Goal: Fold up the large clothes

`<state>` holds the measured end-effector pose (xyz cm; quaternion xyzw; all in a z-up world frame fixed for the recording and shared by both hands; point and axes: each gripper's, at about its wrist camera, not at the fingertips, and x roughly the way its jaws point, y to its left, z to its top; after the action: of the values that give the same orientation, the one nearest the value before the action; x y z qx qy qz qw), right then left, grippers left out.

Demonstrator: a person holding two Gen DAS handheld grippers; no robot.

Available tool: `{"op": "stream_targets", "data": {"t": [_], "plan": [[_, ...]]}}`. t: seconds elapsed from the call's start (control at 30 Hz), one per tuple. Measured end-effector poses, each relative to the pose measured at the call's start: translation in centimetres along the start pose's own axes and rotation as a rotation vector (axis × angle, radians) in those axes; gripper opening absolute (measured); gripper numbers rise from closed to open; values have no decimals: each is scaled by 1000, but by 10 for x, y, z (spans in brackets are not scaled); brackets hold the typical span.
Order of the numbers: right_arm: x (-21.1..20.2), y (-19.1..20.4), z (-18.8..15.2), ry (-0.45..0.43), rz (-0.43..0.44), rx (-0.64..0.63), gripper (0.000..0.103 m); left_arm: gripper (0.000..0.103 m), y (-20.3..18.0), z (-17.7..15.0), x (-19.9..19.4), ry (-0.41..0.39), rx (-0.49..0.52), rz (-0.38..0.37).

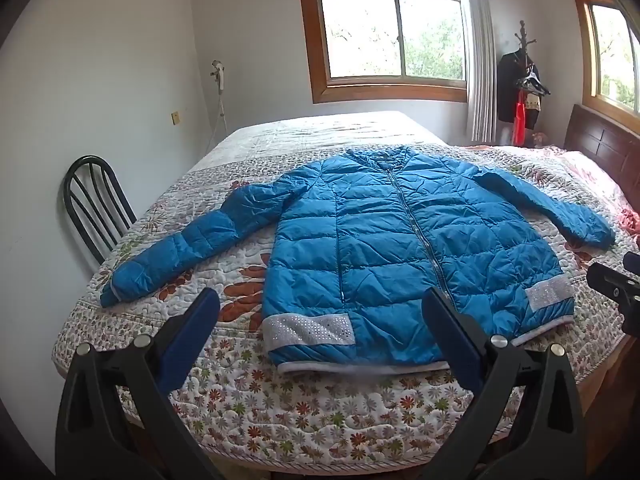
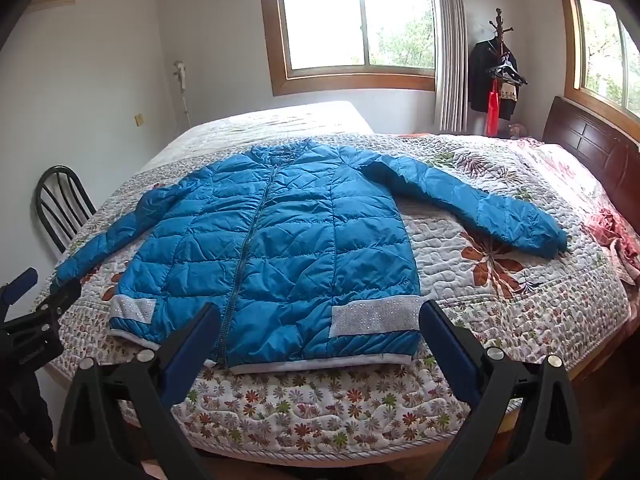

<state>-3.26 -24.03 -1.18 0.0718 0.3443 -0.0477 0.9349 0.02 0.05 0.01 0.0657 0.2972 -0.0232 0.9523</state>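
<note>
A blue quilted jacket (image 1: 404,248) lay zipped and face up on a bed (image 1: 320,420) covered by a floral quilt, both sleeves spread out to the sides, as two pairs of tongs hovered above the near edge of the mattress. The left tongs (image 1: 320,320) stood spread wide and empty, with the jacket's silver-trimmed hem just beyond their tips and its left sleeve (image 1: 192,248) stretching away past the left finger. The right tongs (image 2: 320,320) were likewise spread wide and pinched nothing; the hem lay just ahead of them and the right sleeve (image 2: 480,204) ran off beyond the right finger. A black chair (image 1: 96,204) stood beside the bed, far to the left of both tools. No fold appeared to have been made, so the job seemed to be at its opening step. The next move would likely call for each pair to come down on the garment, probably at a sleeve or a side edge, close on the puffy fabric and carry it across the body.
</note>
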Motion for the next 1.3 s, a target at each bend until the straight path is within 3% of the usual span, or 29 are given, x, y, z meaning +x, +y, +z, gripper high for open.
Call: {"op": "stream_targets", "data": {"t": [1.3], "plan": [[3,0,0,-3,-8,-2,99,100,-2,1,2,-1,-5,-8]]}}
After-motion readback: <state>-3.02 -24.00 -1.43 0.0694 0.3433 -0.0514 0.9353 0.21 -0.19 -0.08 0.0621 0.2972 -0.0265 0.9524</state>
